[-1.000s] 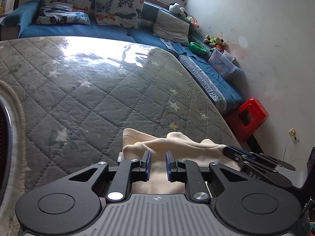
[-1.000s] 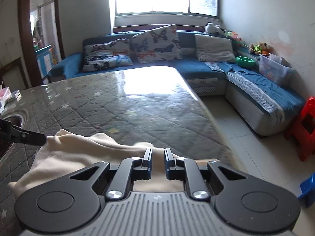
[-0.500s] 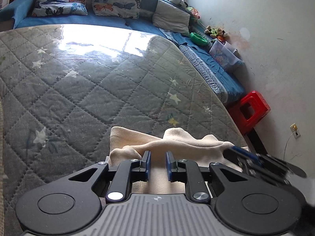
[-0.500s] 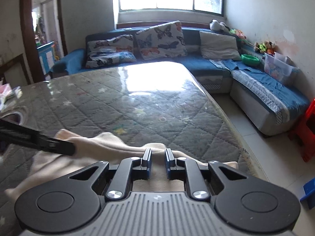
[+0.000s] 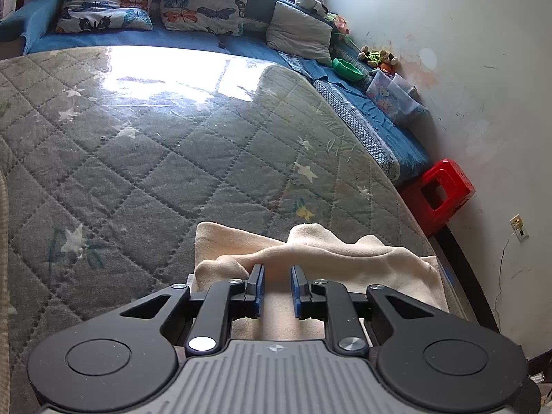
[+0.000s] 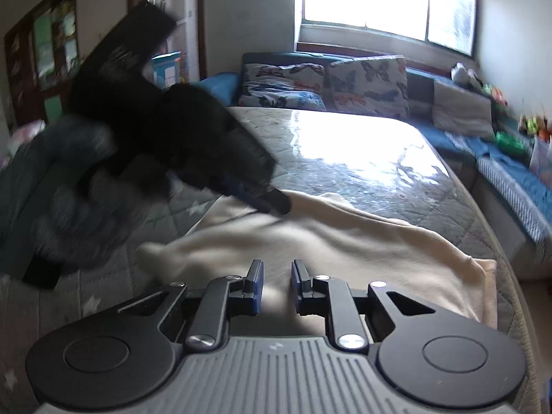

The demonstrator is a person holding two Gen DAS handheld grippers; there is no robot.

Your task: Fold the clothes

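Note:
A cream garment (image 5: 345,255) lies rumpled on the grey quilted mattress (image 5: 172,158), near its right edge. My left gripper (image 5: 277,276) is shut on a fold of it, with cloth showing in the narrow gap between the blue pads. In the right wrist view the garment (image 6: 345,238) stretches wide across the mattress (image 6: 362,158). The left gripper (image 6: 276,203), blurred, pinches its far left edge. My right gripper (image 6: 277,272) sits at the garment's near edge, jaws almost together with cloth between them.
A blue corner sofa (image 5: 193,38) with butterfly cushions runs behind and to the right of the mattress. A red stool (image 5: 438,189) stands by the wall at the right. A dark pile of clothes (image 6: 51,189) lies at the mattress's left side.
My right gripper has swung sideways and rolled, and has left the left wrist view. The garment, bunched before, now lies drawn out between the two grippers. The left gripper has barely moved.

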